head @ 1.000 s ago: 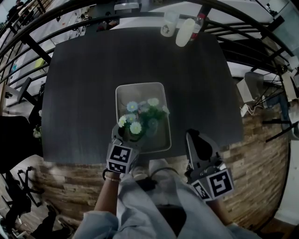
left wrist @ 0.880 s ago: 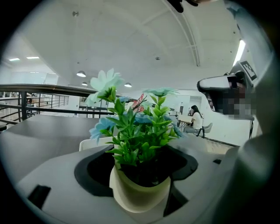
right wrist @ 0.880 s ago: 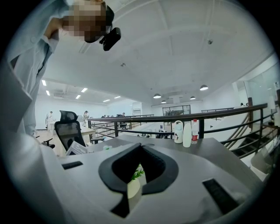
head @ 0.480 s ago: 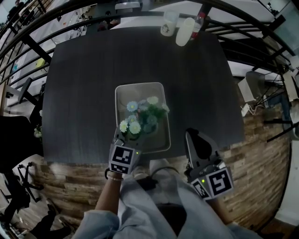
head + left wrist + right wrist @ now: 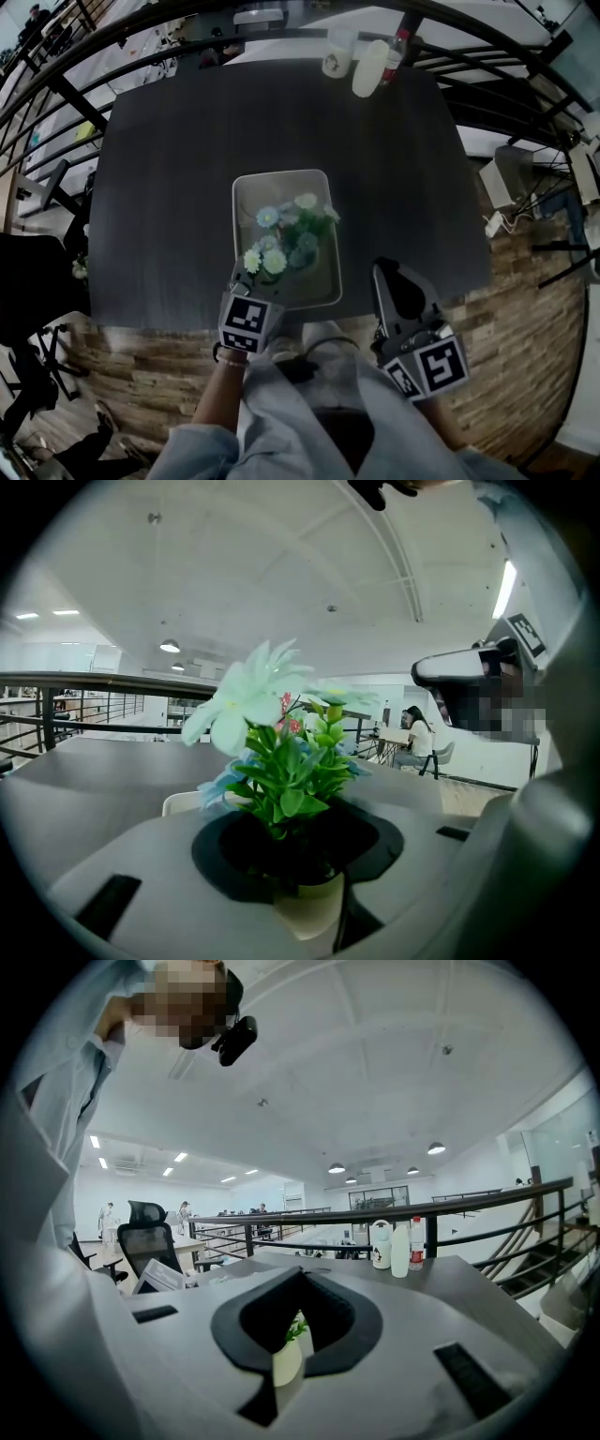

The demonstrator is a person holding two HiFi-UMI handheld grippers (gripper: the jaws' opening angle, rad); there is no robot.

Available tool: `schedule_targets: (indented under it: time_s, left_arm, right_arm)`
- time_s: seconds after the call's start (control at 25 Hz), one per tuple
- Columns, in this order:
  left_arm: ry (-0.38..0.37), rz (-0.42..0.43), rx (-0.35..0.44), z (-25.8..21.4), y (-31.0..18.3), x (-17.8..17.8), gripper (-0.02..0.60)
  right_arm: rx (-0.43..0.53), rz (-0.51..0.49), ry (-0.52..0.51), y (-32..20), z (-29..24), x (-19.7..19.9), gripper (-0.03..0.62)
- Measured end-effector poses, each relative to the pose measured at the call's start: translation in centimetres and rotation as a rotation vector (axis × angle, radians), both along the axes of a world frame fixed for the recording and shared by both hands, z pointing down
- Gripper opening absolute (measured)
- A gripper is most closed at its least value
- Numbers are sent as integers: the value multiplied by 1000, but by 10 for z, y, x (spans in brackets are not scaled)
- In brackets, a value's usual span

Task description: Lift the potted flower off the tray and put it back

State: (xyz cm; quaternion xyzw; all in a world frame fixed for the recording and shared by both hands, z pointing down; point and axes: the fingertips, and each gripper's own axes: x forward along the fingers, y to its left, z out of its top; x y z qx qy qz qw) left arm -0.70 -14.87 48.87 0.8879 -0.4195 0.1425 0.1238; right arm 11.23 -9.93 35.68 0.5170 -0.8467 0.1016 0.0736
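Observation:
The potted flower (image 5: pixel 281 251), pale blooms over green leaves in a cream pot, stands in the near half of the pale tray (image 5: pixel 319 187) on the dark table. My left gripper (image 5: pixel 256 278) reaches in over the tray's near rim. Its jaws are closing round the pot (image 5: pixel 307 907), the dark pads against its sides below the leaves. My right gripper (image 5: pixel 383 271) hovers off the table's near edge, right of the tray. Its jaws stand a narrow gap apart and hold nothing; the pot (image 5: pixel 287 1358) shows far off through that gap.
Two bottles (image 5: pixel 373 62) and a cup (image 5: pixel 337 52) stand at the table's far edge. The bottles (image 5: pixel 401 1246) also show in the right gripper view. Dark railings (image 5: pixel 56 89) curve round the far side. An office chair (image 5: pixel 28 281) sits at the left.
The left gripper's jaws have closed in on the pot, and the blooms have shifted slightly toward the near rim. The right gripper has stayed where it was.

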Motion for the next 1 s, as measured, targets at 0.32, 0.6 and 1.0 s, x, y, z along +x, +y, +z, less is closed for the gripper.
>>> schedule_targets:
  time_s: [0.32, 0.6, 1.0]
  left_arm:
    - [13, -12, 39, -27, -4, 1, 144]
    - [6, -6, 82, -58, -5, 2, 141]
    - [26, -35, 126, -101, -1, -9, 132]
  right_arm:
    - [47, -6, -10, -2, -8, 0, 3]
    - [89, 1, -19, -4, -21, 2, 3]
    - [147, 4, -34, -13, -38, 1, 3]
